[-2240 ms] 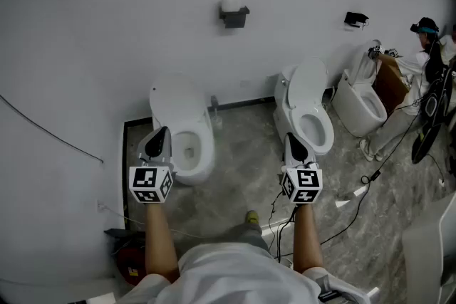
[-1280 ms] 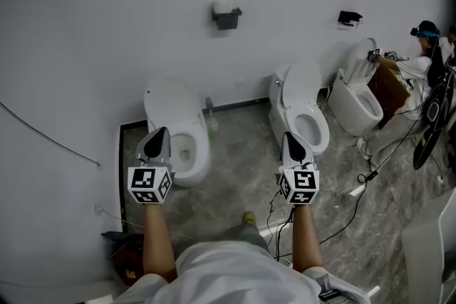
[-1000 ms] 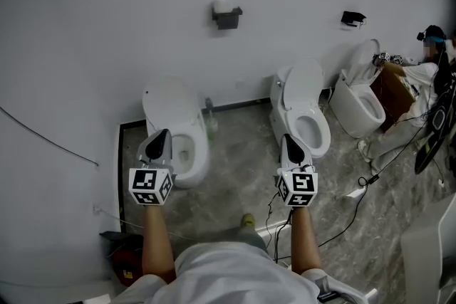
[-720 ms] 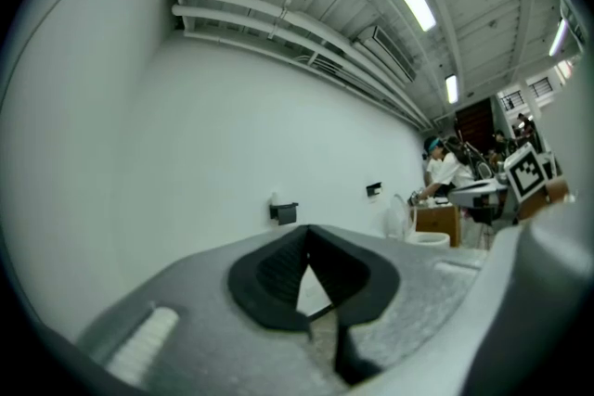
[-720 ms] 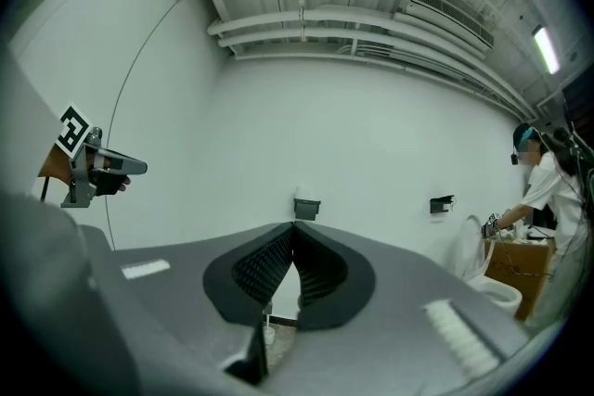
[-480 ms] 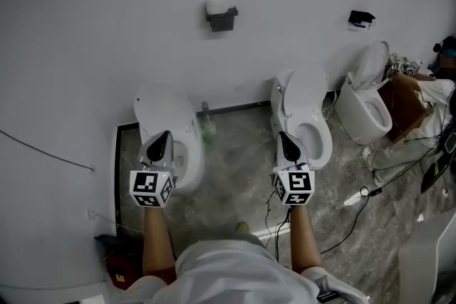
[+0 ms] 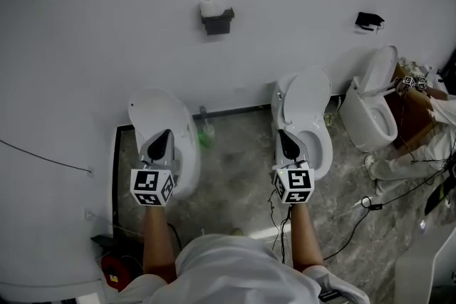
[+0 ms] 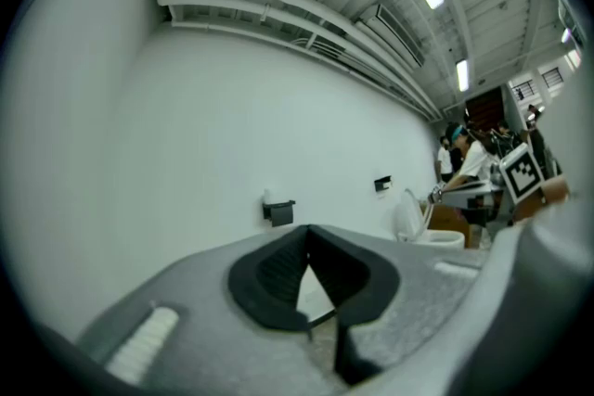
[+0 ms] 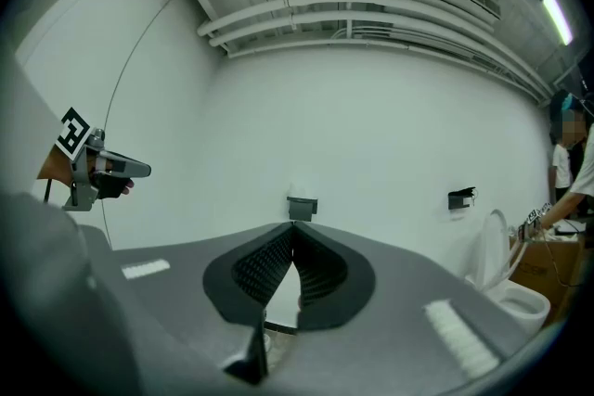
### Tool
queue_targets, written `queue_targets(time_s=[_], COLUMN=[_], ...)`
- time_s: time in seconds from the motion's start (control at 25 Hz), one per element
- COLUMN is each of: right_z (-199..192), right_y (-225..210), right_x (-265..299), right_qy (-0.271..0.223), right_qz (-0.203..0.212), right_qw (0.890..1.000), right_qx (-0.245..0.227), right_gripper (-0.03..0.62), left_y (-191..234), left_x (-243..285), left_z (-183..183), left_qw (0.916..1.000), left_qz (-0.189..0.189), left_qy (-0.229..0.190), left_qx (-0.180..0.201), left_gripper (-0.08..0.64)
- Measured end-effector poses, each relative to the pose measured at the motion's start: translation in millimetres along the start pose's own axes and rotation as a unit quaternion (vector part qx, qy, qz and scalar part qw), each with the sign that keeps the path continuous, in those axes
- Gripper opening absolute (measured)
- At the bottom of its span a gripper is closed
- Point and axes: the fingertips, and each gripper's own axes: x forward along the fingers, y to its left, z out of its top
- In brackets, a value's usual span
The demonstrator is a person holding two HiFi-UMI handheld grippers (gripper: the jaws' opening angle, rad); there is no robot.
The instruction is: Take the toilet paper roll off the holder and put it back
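A white toilet paper roll [image 7: 209, 7] sits on a dark wall holder [image 7: 217, 20] high on the white wall, well ahead of both grippers. The same holder [image 8: 279, 212] shows in the left gripper view, and the holder [image 9: 302, 206] stands just above the jaw tips in the right gripper view. My left gripper [image 7: 160, 142] is held level over the left toilet [image 7: 165, 139], shut and empty. Over the middle toilet [image 7: 306, 119], my right gripper [image 7: 288, 144] is likewise shut with nothing in it.
A third toilet [image 7: 374, 107] stands at the right with a second wall holder [image 7: 369, 21] above it. A person [image 7: 434, 132] crouches at the far right. Cables [image 7: 342, 231] trail over the marble floor. A green bottle [image 7: 206, 132] stands by the wall.
The wall, holder and toilets have shifted in the head view as I walk forward; both grippers now hang over the toilet bowls. The person at the right has slid toward the frame edge.
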Motion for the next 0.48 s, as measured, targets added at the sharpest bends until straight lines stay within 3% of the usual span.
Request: queue_targets(time_s=[0.48], right_z=[-9.6], right_y=[-41.3], right_x=[55.4], right_qy=[0.004], right_qz=[0.006], right_qw=[1.0], right_qx=[-0.006], right_gripper=[-0.002], left_y=[-9.0], left_x=[71.4], left_z=[-3.4], left_qw=[0.9999], left_qz=[-0.015], left_qy=[0.004], left_qx=[0.005], left_gripper=[0.0])
